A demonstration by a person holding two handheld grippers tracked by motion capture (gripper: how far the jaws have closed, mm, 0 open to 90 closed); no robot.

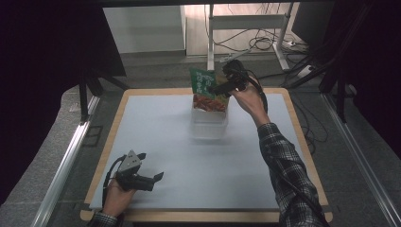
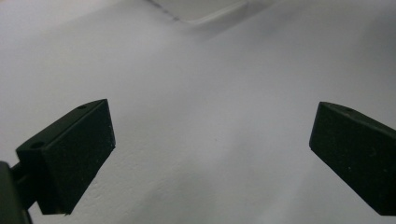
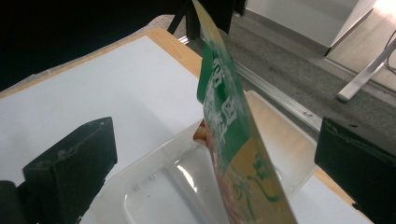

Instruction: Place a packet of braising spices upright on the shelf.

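Snack pouch [image 1: 207, 90], green top w/ orange food print, stands upright in the clear plastic tub [image 1: 209, 124] at the table's far centre. Your right gripper [image 1: 226, 84] is at the pouch's upper right edge; high view can't show contact. Right gripper view: jaws spread wide, pouch [image 3: 233, 140] edge-on between them, touching neither, tub [image 3: 163, 186] underneath. Your left gripper [image 1: 153, 176] sits near-left on the white mat [image 1: 189, 161], jaws apart, nothing between; its view gives bare mat [image 2: 210, 116] plus a tub corner [image 2: 205, 9].
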